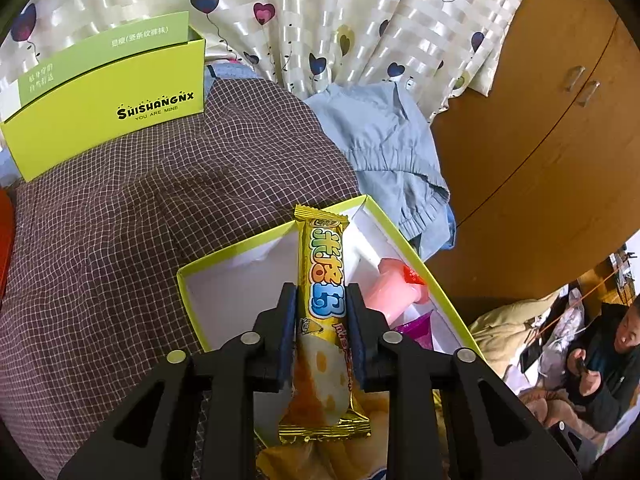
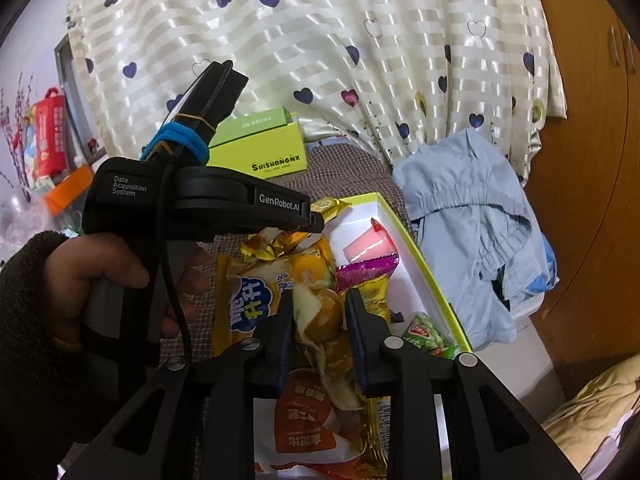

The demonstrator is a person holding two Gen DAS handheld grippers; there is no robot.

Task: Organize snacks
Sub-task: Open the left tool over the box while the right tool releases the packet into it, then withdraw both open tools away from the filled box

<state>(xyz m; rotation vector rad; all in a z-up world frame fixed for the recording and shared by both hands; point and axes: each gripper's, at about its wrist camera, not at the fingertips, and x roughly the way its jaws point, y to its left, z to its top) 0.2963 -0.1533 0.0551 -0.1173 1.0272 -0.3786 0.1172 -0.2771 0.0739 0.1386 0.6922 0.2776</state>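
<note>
Gripping glossy foil snack bar [image 1: 322,280] (long, crinkled) | left tongs [image 1: 322,312]

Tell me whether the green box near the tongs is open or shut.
Open. The box has no lid on it: its white inside shows, with a pink jelly cup lying in it.

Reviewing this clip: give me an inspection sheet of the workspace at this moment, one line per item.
Surface: checked brown cloth, rumpled.
Job's things: open white-lined box holding a pink jelly cup and other wrapped snacks; yellow snack bar; orange snack bag.
Clutter: lime SHISHANGNX box, blue garment.
Grippers: left gripper with the bar between its fingers above the box; right gripper around crumpled orange wrapping.
Cables: black cable running down the left gripper's handle.
Surroundings: heart-print curtain, wooden cabinet, a seated person.
</note>
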